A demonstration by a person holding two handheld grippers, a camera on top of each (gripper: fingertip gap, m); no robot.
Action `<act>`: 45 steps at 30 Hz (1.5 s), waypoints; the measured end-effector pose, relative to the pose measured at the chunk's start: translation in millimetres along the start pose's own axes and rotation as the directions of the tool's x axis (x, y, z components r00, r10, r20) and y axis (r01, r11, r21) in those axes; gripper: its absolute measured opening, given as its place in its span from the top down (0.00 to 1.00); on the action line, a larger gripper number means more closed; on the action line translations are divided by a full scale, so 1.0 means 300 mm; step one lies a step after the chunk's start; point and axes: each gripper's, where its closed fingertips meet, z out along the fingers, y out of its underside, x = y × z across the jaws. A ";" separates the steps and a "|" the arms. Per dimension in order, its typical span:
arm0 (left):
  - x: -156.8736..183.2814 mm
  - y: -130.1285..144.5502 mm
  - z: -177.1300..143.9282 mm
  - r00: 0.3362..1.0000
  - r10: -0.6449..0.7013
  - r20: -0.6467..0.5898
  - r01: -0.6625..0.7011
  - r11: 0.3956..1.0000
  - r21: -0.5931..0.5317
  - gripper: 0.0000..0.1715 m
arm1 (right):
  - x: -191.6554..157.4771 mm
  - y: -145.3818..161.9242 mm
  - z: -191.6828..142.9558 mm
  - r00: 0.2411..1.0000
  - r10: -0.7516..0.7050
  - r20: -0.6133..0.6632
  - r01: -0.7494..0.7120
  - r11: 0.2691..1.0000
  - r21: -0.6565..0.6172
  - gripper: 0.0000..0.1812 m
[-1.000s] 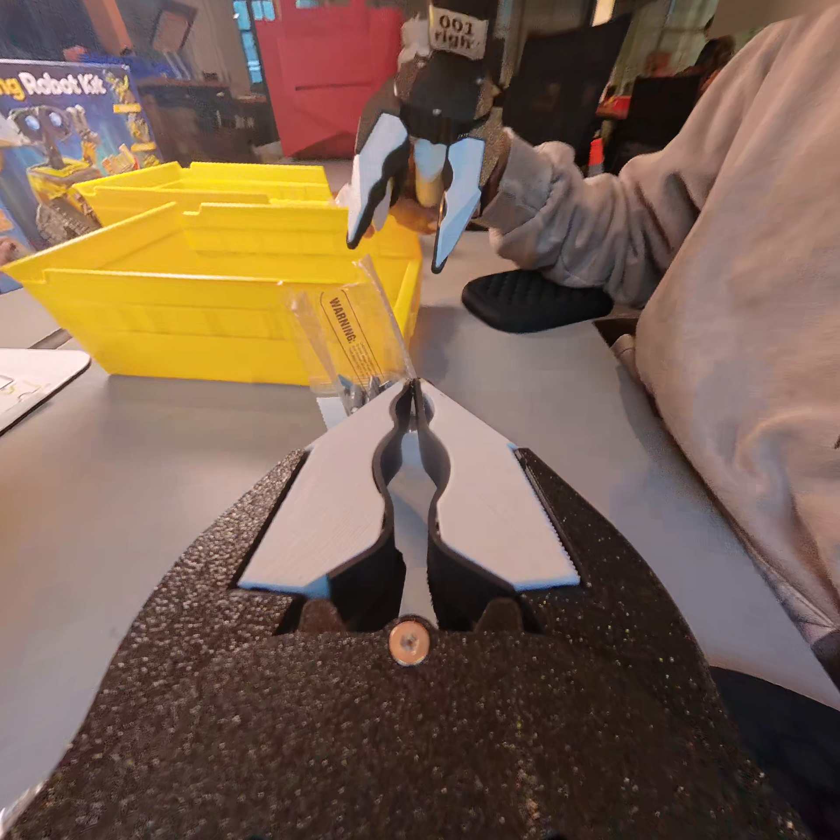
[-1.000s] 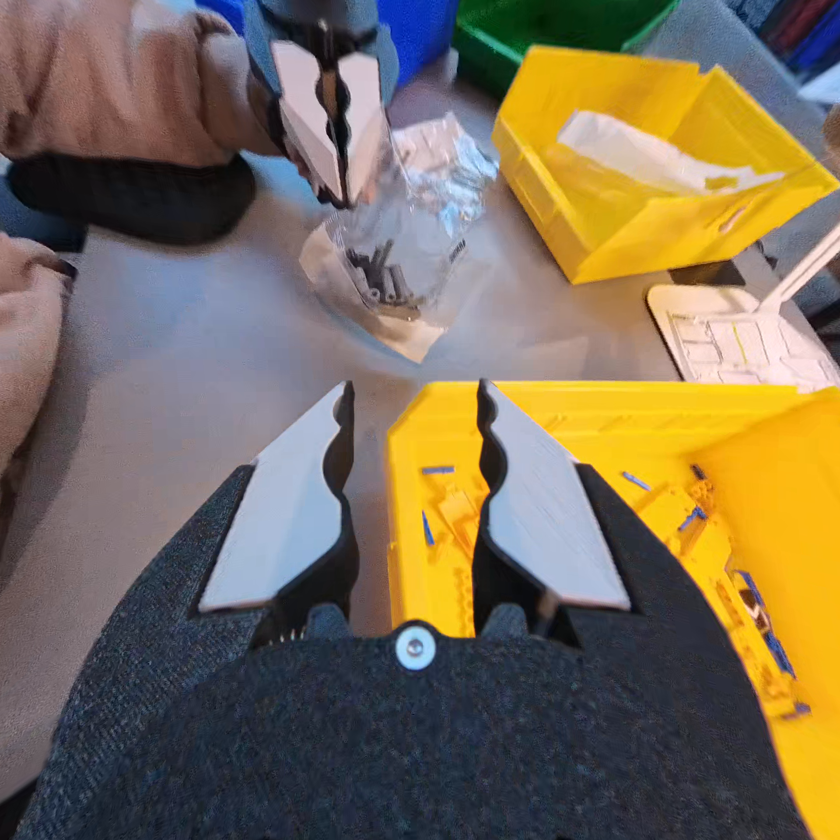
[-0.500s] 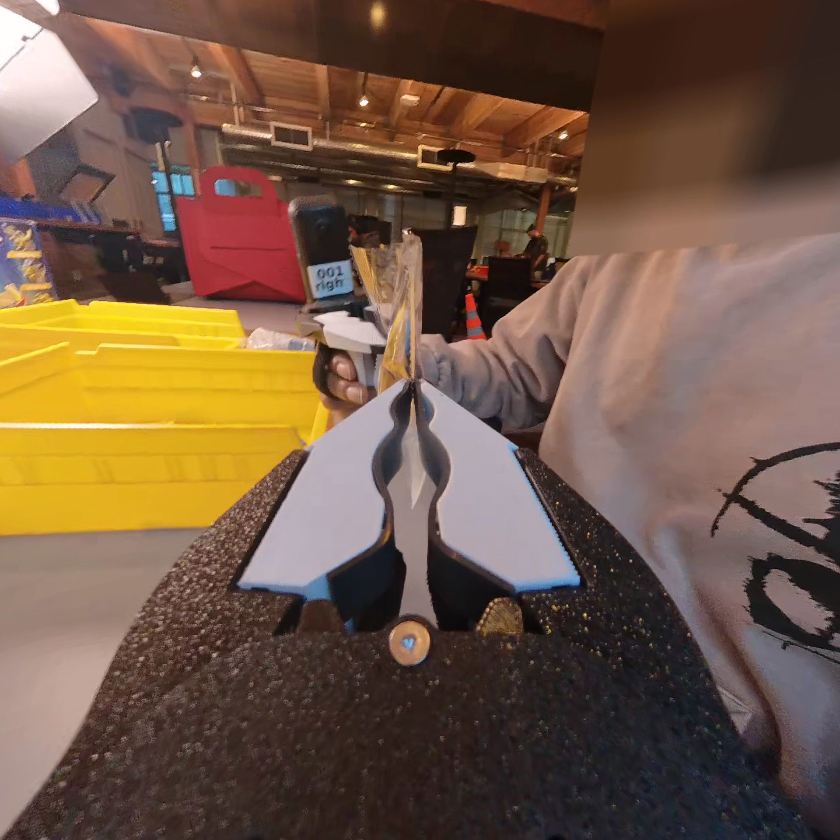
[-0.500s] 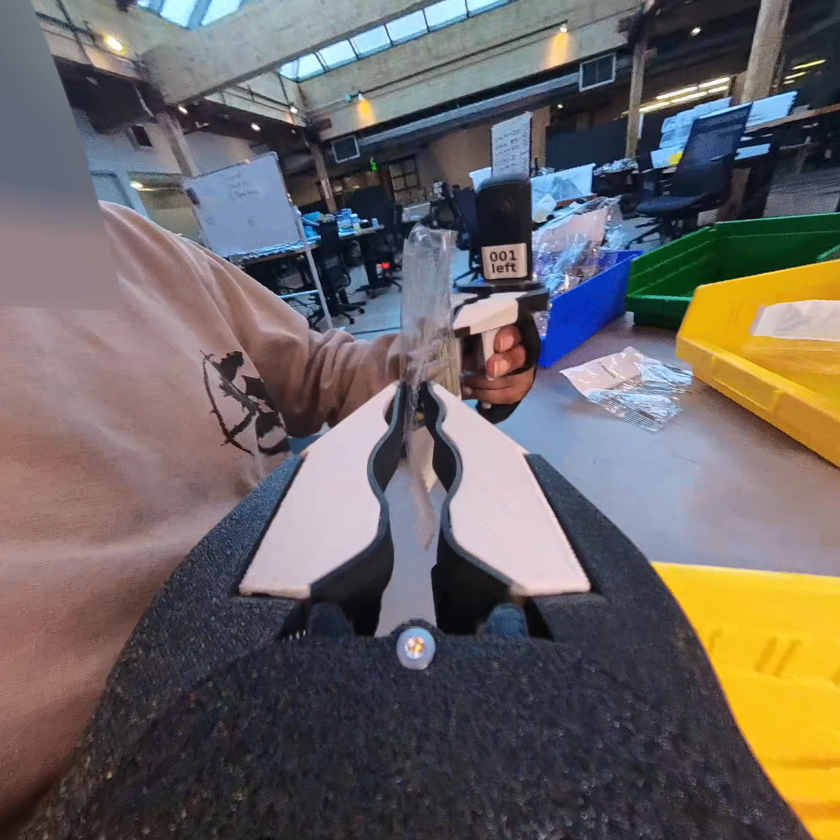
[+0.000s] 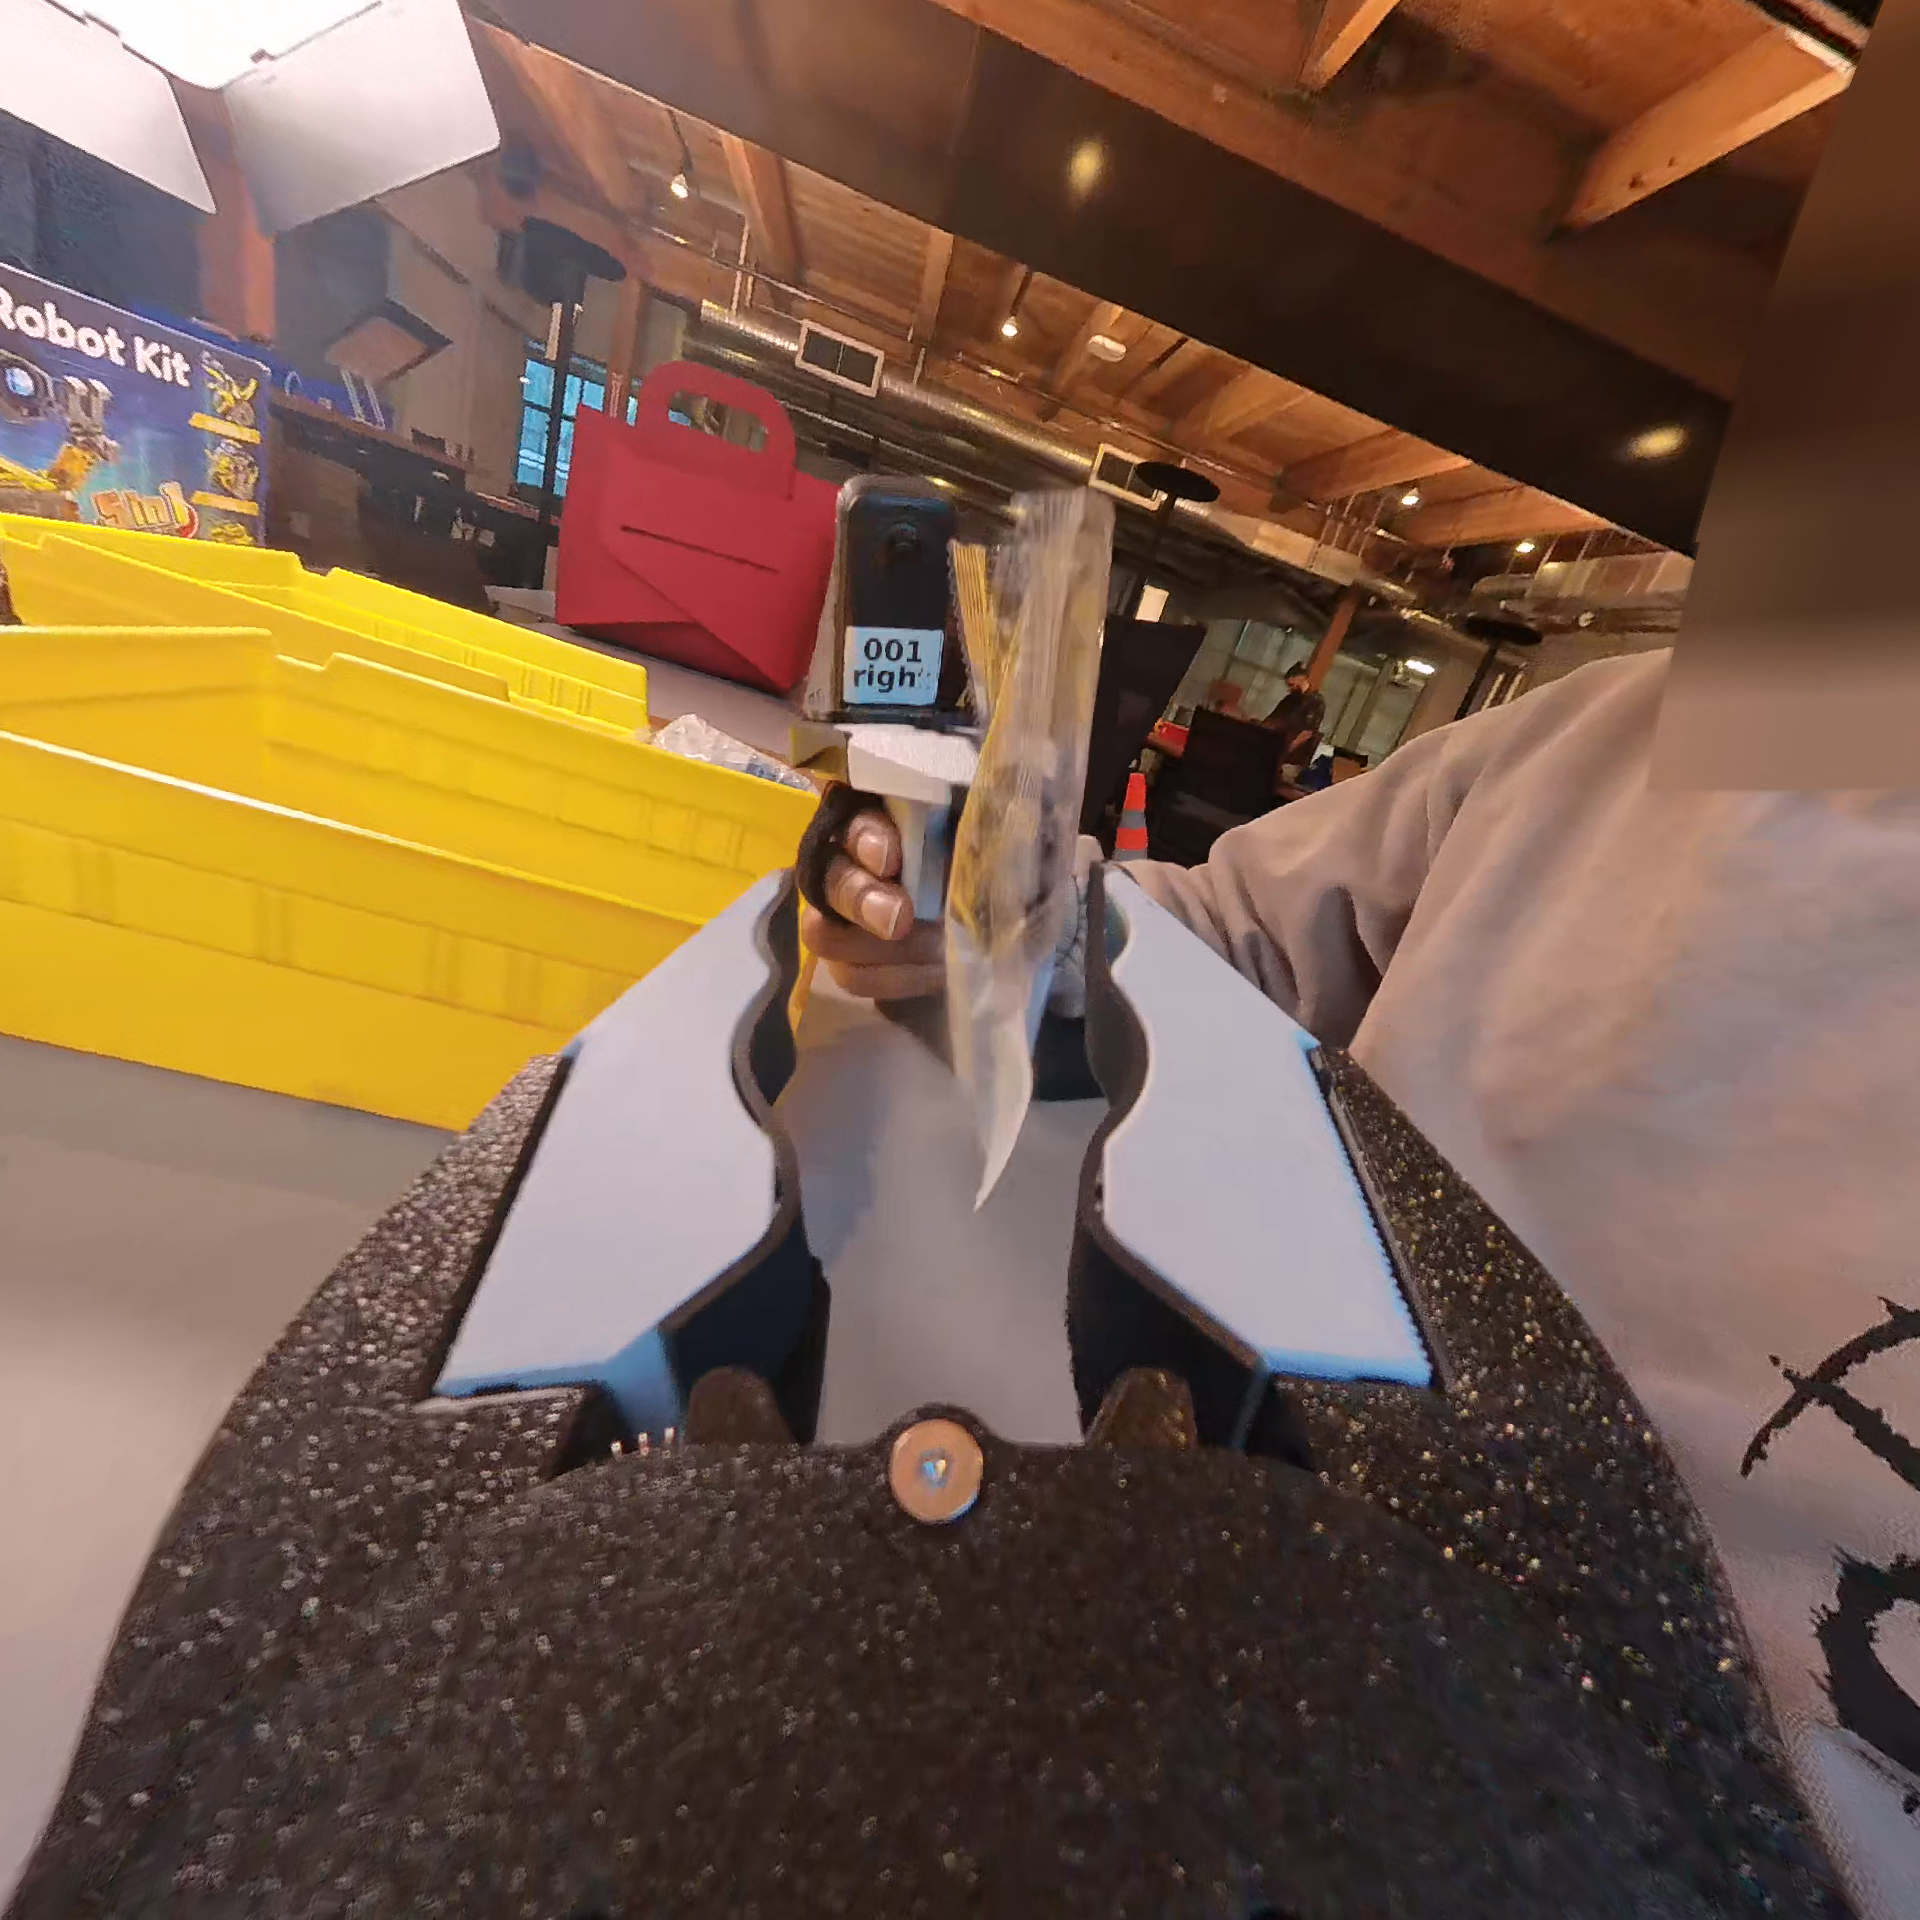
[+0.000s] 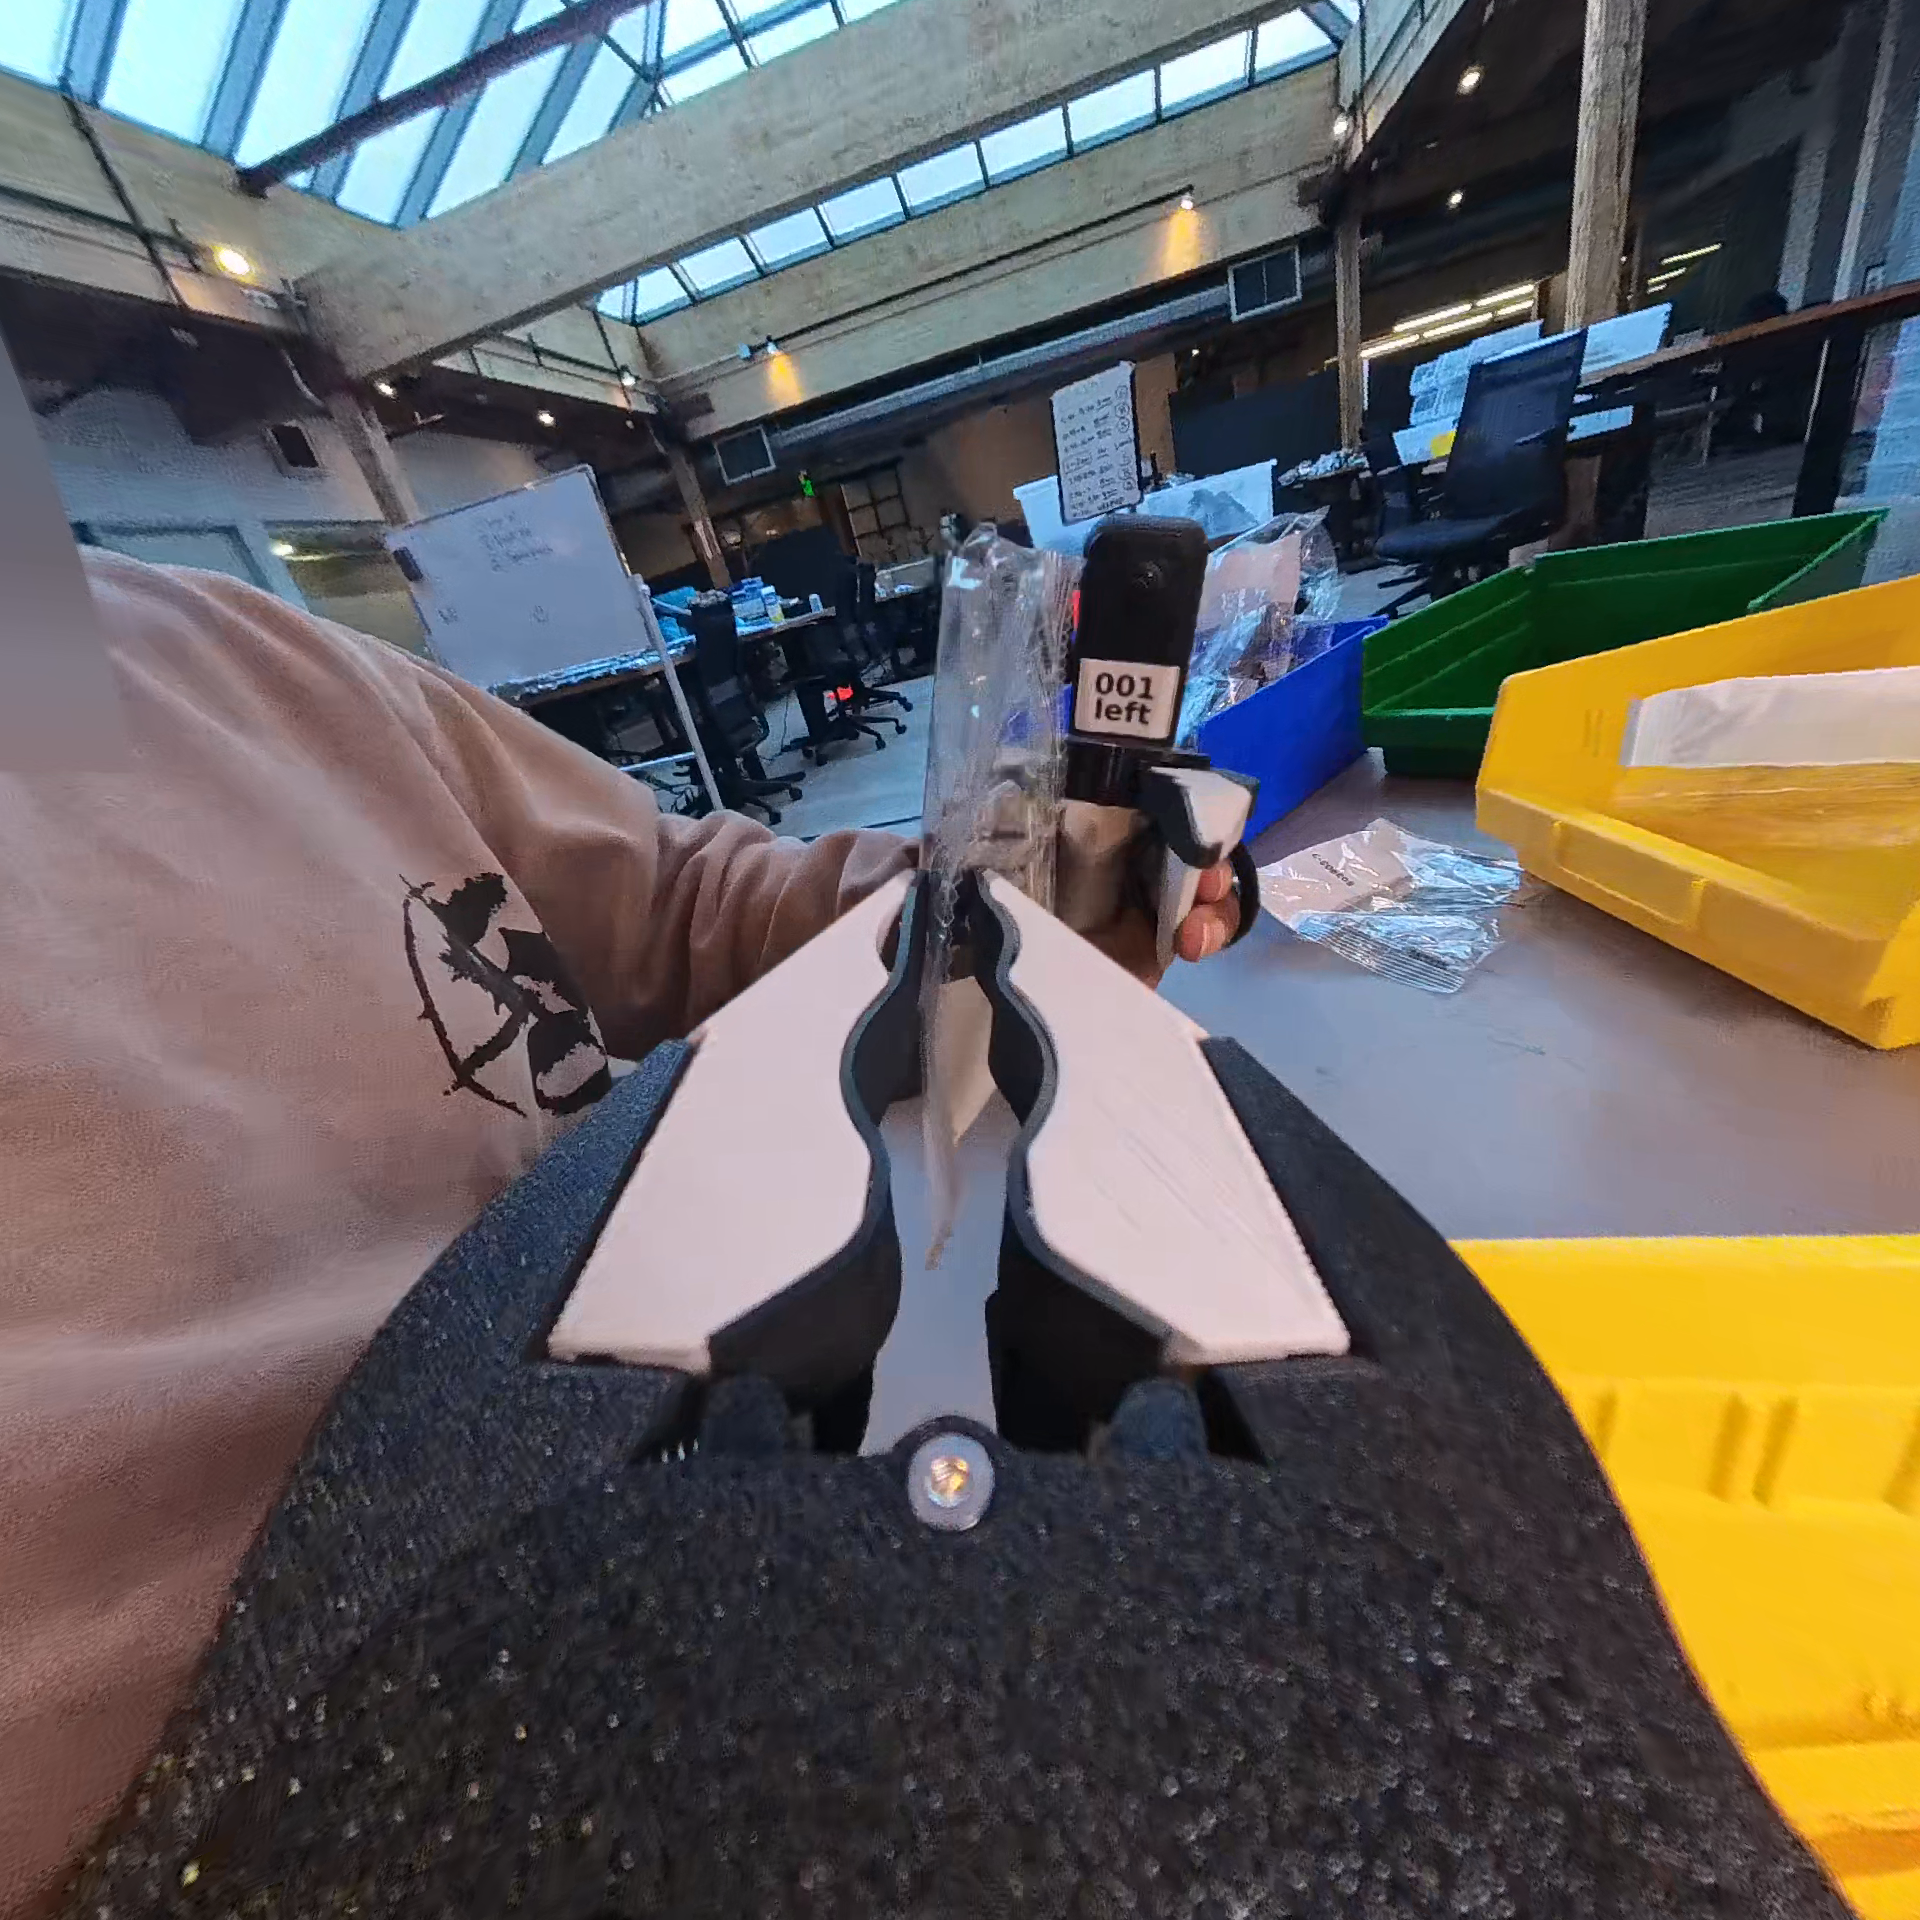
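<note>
Left tool (image 5: 940, 940) released, bag (image 6: 987, 727) in right tool (image 6: 951, 914)

We shot from two wide-angle cameras, each riding low behind its own jaws and looking forward along them, just above the grey desk (image 5: 208, 1226). The left wrist view faced the right gripper (image 5: 940, 831) head-on at close range, with yellow bins (image 5: 343, 852) to one side. The right wrist view faced the opposite way, close on the left gripper (image 6: 1127, 862), an open workshop hall behind it. Both views shared the clear plastic bag (image 5: 1023, 790) raised between them, the person's beige sleeve (image 6: 582, 831) and the desk.
</note>
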 end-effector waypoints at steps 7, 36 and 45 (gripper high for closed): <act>-0.005 0.030 -0.022 0.995 0.087 0.051 -0.081 0.991 -0.105 1.00 | 0.051 0.073 -0.009 0.995 -0.044 -0.091 0.032 0.991 -0.127 0.90; -0.081 0.380 -0.094 0.983 0.098 0.153 0.027 0.751 -0.660 1.00 | 0.063 0.414 -0.014 0.977 0.028 -0.211 -0.151 0.790 -0.594 1.00; -0.122 0.423 -0.130 0.915 -0.214 0.342 0.385 0.712 -0.587 1.00 | 0.081 0.435 -0.004 0.924 0.279 -0.260 -0.375 0.792 -0.481 1.00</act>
